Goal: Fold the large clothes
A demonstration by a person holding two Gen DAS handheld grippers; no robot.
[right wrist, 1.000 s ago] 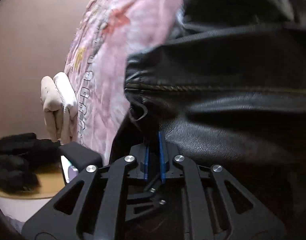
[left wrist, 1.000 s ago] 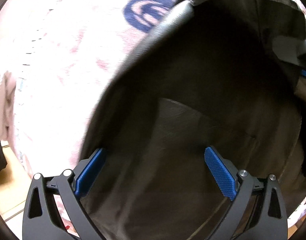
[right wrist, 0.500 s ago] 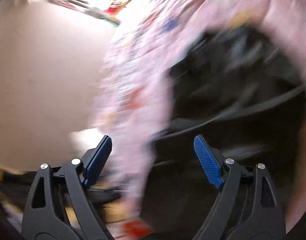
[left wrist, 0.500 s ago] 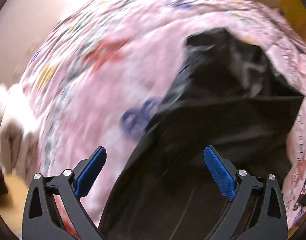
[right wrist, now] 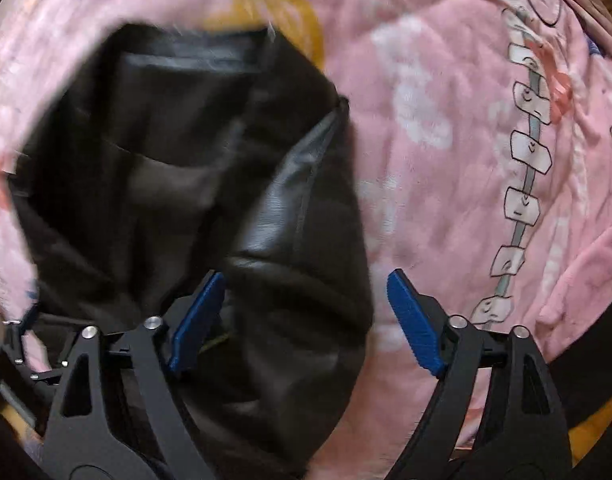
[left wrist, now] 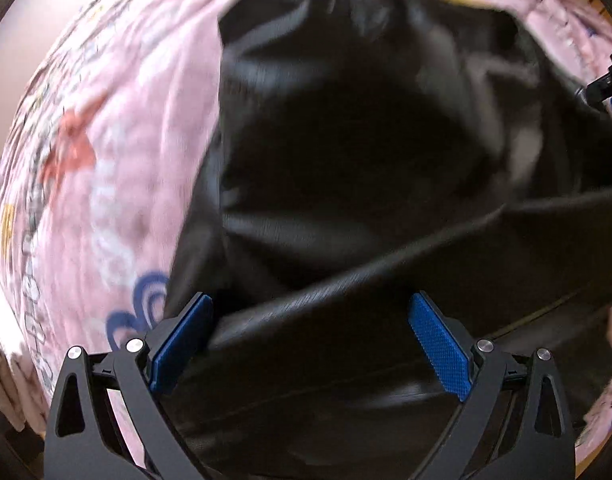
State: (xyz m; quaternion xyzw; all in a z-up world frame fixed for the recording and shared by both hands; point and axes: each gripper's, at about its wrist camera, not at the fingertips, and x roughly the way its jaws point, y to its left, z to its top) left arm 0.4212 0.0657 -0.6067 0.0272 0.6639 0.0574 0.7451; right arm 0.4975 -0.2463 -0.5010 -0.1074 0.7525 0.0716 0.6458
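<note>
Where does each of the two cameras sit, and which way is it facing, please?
Left wrist: on the left tongs, looking down on a black jacket; its open blue pads show.
Right wrist: on the right tongs, looking down at the jacket's edge; its open pads show.
Shared: the jacket and the pink blanket.

Jacket (left wrist: 345, 160) is showing black w/ a glossy leather-like sheen, grey highlights along its seams. Blanket (left wrist: 106, 140) under it is reading pink, w/ white blotches, a red-orange shape, navy swirls, a mustard ring & a black-outlined white-block strip. Grippers are showing black frames w/ blue textured pads (right wrist: 411, 320).
</note>
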